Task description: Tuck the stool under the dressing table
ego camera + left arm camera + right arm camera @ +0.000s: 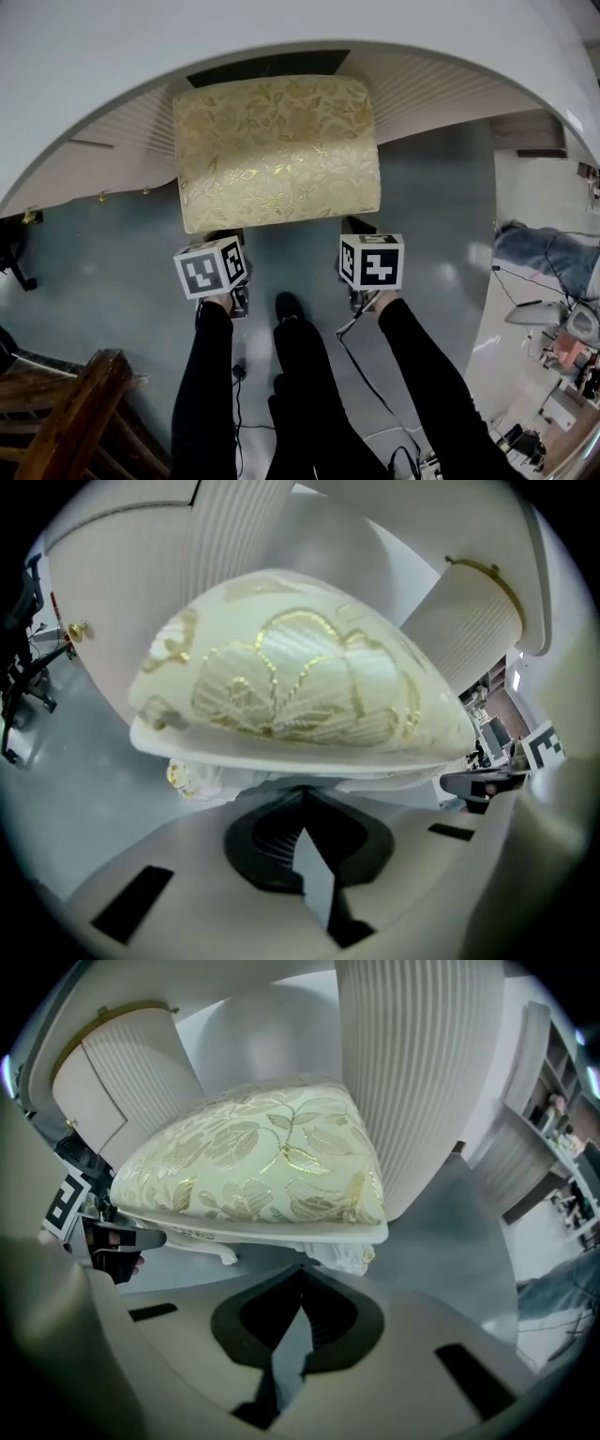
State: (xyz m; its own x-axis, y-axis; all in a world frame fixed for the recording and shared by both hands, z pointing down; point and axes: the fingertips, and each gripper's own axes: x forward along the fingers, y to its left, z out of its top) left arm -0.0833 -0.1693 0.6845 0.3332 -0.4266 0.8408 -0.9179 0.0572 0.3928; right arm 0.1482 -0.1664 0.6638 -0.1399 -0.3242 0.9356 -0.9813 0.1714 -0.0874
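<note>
Head view: stool [277, 150] sits at upper centre of frame, far part of its seat already below the curved white top of the dressing table [281, 28]; near edge is out over the grey floor [112, 272].
Stool seat: cream cushion w/ gold leaf pattern, roughly square, rounded corners.
Left gripper [225, 236]: at near-left edge of the seat, marker cube just behind it, held by an arm in a black sleeve.
Right gripper [358, 225]: at near-right edge of the seat, about level w/ the other one.
Left gripper view: jaws are together, tips meet just under the white rim of the seat, nothing seen between them; whether the tips touch the rim, cannot tell. A carved stool leg [183, 775] w/ a gold detail shows below the rim, left of centre.
Right gripper view: same state, jaws closed to a point right below the seat rim, beside the carved corner leg [347, 1258].
Table sides: fluted white panels stand behind the stool, one at upper left [234, 527] of left gripper view, one at upper right [412, 1072] of right gripper view.
Person: legs in black at lower centre of head view, between the two arms.
Other things: wooden chair [66, 412] at lower left; thin black cable [370, 384] on the floor, lower right.
</note>
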